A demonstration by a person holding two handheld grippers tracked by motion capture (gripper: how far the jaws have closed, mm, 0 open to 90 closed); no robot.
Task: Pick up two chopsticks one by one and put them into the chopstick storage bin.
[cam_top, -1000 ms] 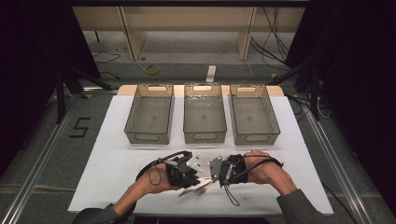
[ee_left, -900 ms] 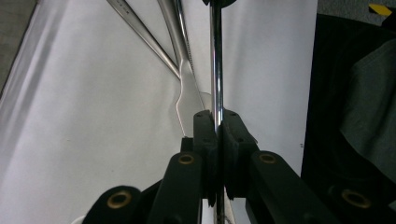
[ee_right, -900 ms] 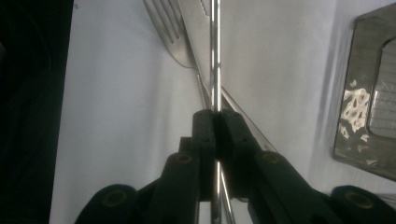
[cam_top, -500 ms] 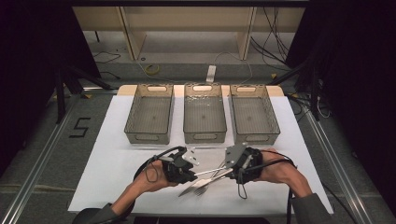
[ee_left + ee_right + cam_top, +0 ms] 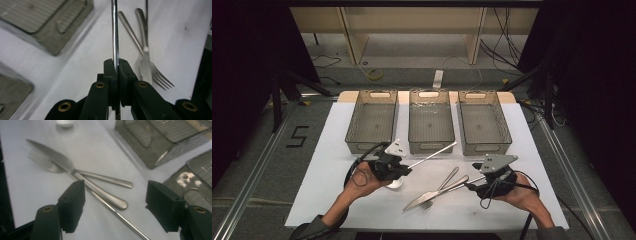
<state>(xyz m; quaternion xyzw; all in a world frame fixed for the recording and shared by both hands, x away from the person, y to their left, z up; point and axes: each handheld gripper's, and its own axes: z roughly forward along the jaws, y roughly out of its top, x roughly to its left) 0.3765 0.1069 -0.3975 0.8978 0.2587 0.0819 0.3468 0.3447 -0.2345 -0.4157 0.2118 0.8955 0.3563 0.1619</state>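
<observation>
My hands had drawn apart: left gripper pinched the spoon; right gripper had just been opening, empty. I judged lifting level toward a bin best.

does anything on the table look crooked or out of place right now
Yes. The knife and fork lie crossed in a loose heap on the white mat, not sorted into the three bins. Nothing looks spilled or broken.

A silver knife and fork lie on the white table. Three smoky grey, see-through bins with a fine grid pattern sit in the upper middle. The black left gripper clamps a shiny silver spoon.
</observation>
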